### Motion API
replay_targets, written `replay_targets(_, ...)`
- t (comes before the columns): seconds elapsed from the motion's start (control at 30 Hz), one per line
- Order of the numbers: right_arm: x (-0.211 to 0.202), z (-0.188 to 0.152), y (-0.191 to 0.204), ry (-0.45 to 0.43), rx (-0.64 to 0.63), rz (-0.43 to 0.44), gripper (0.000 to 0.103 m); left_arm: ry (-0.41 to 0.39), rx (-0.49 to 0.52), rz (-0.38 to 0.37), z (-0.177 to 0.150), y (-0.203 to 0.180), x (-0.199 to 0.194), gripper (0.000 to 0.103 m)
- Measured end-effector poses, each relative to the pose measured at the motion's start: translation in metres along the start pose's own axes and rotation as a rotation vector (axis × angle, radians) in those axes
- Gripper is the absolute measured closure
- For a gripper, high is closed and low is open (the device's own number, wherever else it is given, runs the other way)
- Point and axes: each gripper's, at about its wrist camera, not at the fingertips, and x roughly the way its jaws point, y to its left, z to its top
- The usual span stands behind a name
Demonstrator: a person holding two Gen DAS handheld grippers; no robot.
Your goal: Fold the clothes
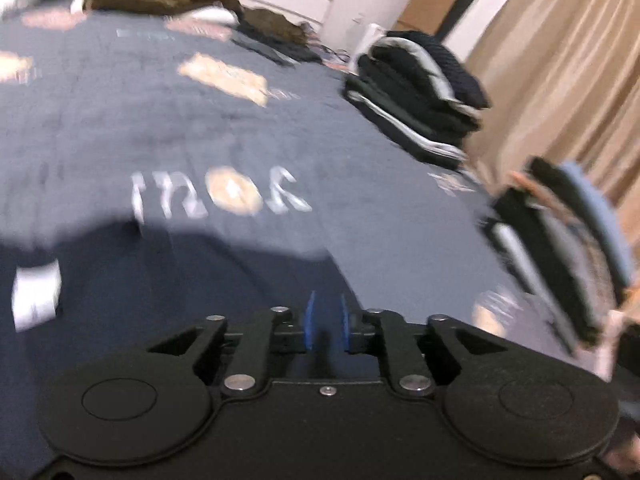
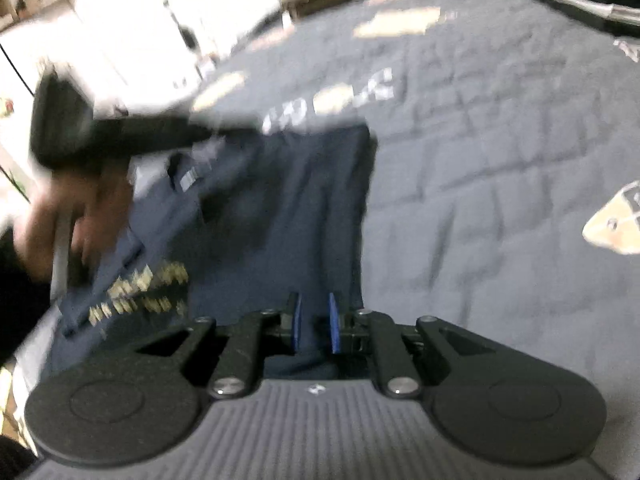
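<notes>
A navy garment (image 1: 168,280) with a white label (image 1: 36,296) lies over the near part of the bed; all views are blurred by motion. My left gripper (image 1: 326,322) has its blue pads nearly together, with navy cloth pinched between them. In the right wrist view the same navy garment (image 2: 280,208) shows a gold print (image 2: 140,288) and a straight right edge. Its cloth runs down between the close-set pads of my right gripper (image 2: 314,322). The left gripper's body (image 2: 80,132) and a hand (image 2: 80,220) are at the garment's left side.
A grey-blue quilt (image 1: 200,100) with tan patches and pale lettering covers the bed. A stack of folded dark clothes (image 1: 416,92) sits at its far right edge, with more clothes (image 1: 276,36) behind. Beige curtains (image 1: 560,60) hang on the right. The other gripper (image 1: 560,240) shows blurred at right.
</notes>
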Motion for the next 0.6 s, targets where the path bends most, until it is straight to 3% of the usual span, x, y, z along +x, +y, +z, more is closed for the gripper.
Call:
replay_targets(0.07,-0.002,0.002,0.001,-0.012,0.018,0.021,0.089,-0.02,-0.045,-0.084,-0.023,-0.004,-0.013,0.087)
replay_targets(0.17,0.006,-0.003,0.001,0.029,-0.009,-0.005,0.089,-0.01,-0.19,-0.204,-0.053,-0.007,-0.017,0.087)
replay_targets(0.23,0.012,-0.006,0.001,0.06,-0.03,-0.028,0.09,0.001,-0.277,-0.24,-0.073,-0.008,-0.013,0.082)
replay_targets(0.3,0.019,-0.01,0.001,0.091,-0.051,-0.051,0.09,0.032,-0.34,-0.232,-0.092,-0.007,-0.003,0.075)
replay_targets(0.43,0.019,-0.013,0.001,0.096,-0.072,-0.06,0.09,0.095,-0.441,-0.157,-0.12,0.004,0.012,0.075)
replay_targets(0.6,0.019,-0.013,-0.001,0.101,-0.097,-0.056,0.09,0.083,-0.459,-0.151,-0.14,0.007,-0.003,0.075)
